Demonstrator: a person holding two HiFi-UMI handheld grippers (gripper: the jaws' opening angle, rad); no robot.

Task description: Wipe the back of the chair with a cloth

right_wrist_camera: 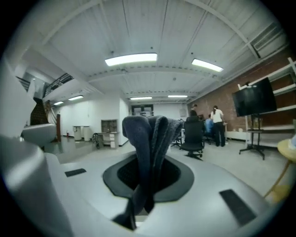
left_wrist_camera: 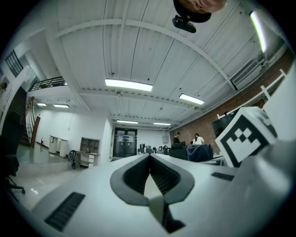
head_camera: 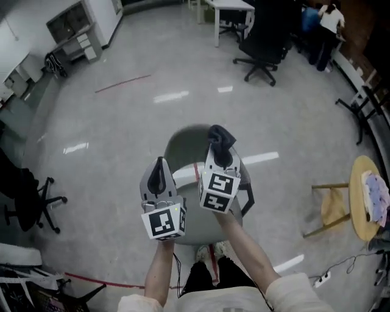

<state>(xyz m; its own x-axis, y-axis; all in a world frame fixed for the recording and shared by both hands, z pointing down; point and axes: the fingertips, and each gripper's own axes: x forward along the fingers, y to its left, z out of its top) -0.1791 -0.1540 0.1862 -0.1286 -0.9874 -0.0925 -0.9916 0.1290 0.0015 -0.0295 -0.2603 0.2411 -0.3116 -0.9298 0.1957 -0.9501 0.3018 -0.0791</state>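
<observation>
A grey chair [head_camera: 186, 146] stands on the floor right below both grippers in the head view; they cover much of it, and a black armrest [head_camera: 247, 198] shows at its right. My right gripper [head_camera: 220, 146] is shut on a dark blue-grey cloth [head_camera: 219, 137], which sticks out past the fingertips. In the right gripper view the folded cloth [right_wrist_camera: 150, 139] fills the gap between the jaws. My left gripper [head_camera: 160, 173] is held beside it, to the left and slightly nearer to me. It is shut with nothing in it, and its jaws meet at the tips [left_wrist_camera: 149, 159].
A black office chair [head_camera: 263, 42] and a white table [head_camera: 231, 9] stand at the back, with people [head_camera: 326, 24] beyond. A round wooden stool [head_camera: 359, 201] carrying a pale cloth is at the right. Another black chair [head_camera: 30, 195] is at the left. A power strip [head_camera: 320, 280] lies near my feet.
</observation>
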